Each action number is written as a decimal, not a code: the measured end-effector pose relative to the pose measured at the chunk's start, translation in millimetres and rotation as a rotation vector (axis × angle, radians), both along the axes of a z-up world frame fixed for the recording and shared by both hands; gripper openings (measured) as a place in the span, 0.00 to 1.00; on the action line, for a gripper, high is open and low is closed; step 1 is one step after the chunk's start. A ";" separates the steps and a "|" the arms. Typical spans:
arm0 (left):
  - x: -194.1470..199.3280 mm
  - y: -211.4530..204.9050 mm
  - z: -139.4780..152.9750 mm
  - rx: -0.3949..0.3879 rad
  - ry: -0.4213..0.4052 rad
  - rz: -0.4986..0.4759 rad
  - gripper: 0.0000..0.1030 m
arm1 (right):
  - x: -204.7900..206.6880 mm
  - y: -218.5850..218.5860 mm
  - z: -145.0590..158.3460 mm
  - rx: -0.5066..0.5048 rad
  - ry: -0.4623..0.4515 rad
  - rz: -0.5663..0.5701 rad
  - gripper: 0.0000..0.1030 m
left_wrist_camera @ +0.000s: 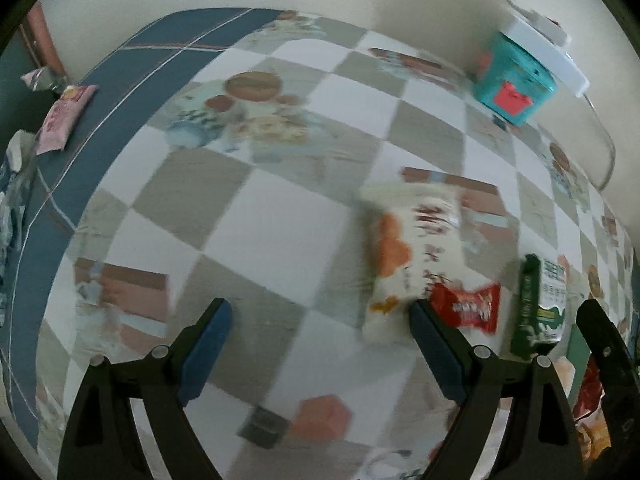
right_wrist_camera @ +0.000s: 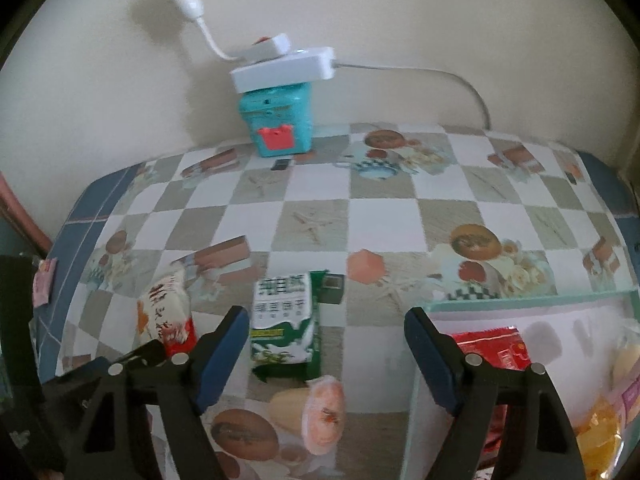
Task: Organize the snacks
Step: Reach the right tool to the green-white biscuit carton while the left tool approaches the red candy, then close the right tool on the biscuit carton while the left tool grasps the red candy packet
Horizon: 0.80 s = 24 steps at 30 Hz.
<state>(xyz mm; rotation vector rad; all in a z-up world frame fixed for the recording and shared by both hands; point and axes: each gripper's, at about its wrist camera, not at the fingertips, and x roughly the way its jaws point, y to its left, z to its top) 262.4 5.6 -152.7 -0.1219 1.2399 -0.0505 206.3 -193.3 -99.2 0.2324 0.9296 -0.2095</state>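
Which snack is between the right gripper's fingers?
The green and white packet. It lies on the table between the open right gripper fingers, untouched; the white and orange bag lies outside them.

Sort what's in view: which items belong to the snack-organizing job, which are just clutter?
Job:
- green-white packet
- white-orange packet
- small red packet
- pink packet
- peach round snack
- clear bin, red packet inside

Clutter:
- teal tin
- white power strip

Both tools look alike: the left gripper (left_wrist_camera: pixel 320 336) and the right gripper (right_wrist_camera: pixel 326 344) have black, ribbed plastic arms. Each finger carries a flat blue pad (left_wrist_camera: pixel 206 350). Round silver pins (right_wrist_camera: pixel 180 358) mark the joints.
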 end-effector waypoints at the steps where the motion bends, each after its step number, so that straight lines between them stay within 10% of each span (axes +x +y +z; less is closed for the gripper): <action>1: 0.0 5.7 -0.1 -0.001 0.004 0.014 0.88 | 1.7 4.1 -0.8 -0.008 0.001 0.011 0.78; 12: 2.1 36.8 4.9 -0.095 -0.016 0.102 0.88 | 16.0 19.1 -26.6 -0.032 0.055 0.047 0.67; 24: 4.2 -22.0 15.1 -0.110 -0.021 -0.072 0.88 | 18.5 17.3 -36.8 -0.002 0.078 0.055 0.42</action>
